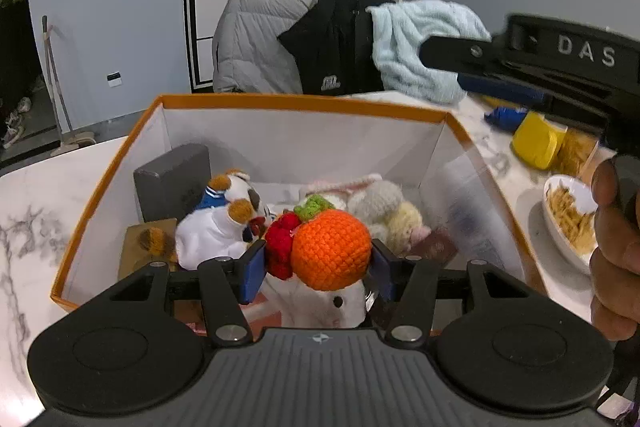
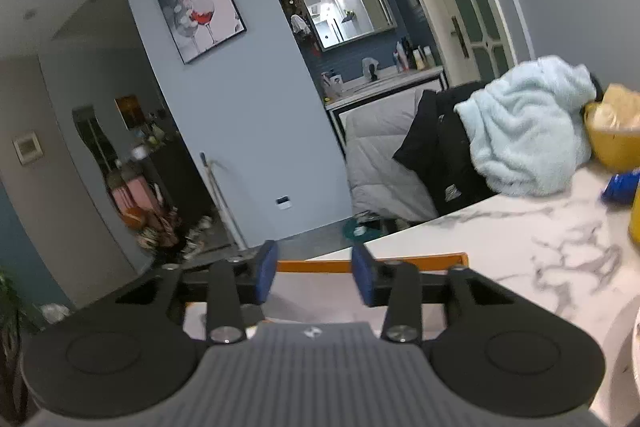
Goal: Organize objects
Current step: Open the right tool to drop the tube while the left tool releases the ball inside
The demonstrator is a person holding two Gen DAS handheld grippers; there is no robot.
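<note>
My left gripper [image 1: 318, 263] is shut on a crocheted toy: an orange ball [image 1: 331, 249] with a green top and a red berry cluster [image 1: 280, 245]. It holds the toy above the orange-rimmed white box [image 1: 280, 103]. Inside the box lie a white plush dog [image 1: 224, 215] with brown ears, a grey block [image 1: 172, 181], a pale fluffy plush [image 1: 384, 205] and a brown card. My right gripper [image 2: 314, 273] is open and empty, raised over the far rim of the box [image 2: 372, 263]. The right gripper's body also shows in the left wrist view [image 1: 560, 63].
A marble table [image 2: 520, 239] holds the box. A white bowl of snacks [image 1: 568, 215], a yellow packet [image 1: 536, 145] and a blue wrapper [image 1: 504, 117] lie at the right. A light blue towel [image 2: 524, 131] and black jacket [image 1: 332, 47] drape over chairs behind.
</note>
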